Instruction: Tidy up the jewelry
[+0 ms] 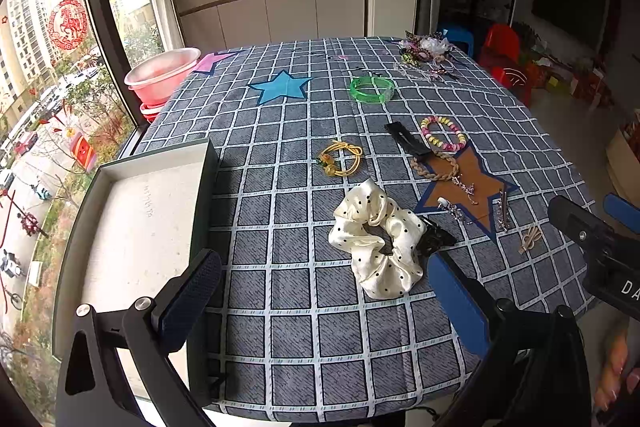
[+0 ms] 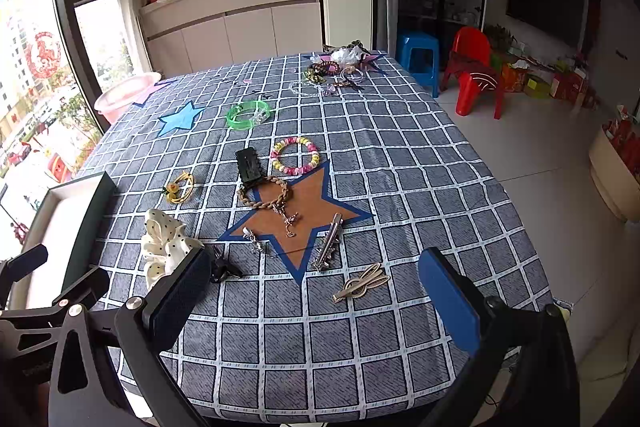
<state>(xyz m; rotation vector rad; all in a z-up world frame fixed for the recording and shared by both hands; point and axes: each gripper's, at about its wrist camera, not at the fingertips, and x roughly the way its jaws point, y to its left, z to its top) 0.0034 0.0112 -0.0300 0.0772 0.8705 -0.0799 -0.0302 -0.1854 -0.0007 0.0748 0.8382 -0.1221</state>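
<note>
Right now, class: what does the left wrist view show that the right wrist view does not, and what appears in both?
Only the left wrist view shows the tray's whole white floor and the right gripper from outside. Only the right wrist view shows the blue stool whole and the floor. Both share the polka-dot scrunchie, green bangle, beaded bracelet and brown star.
</note>
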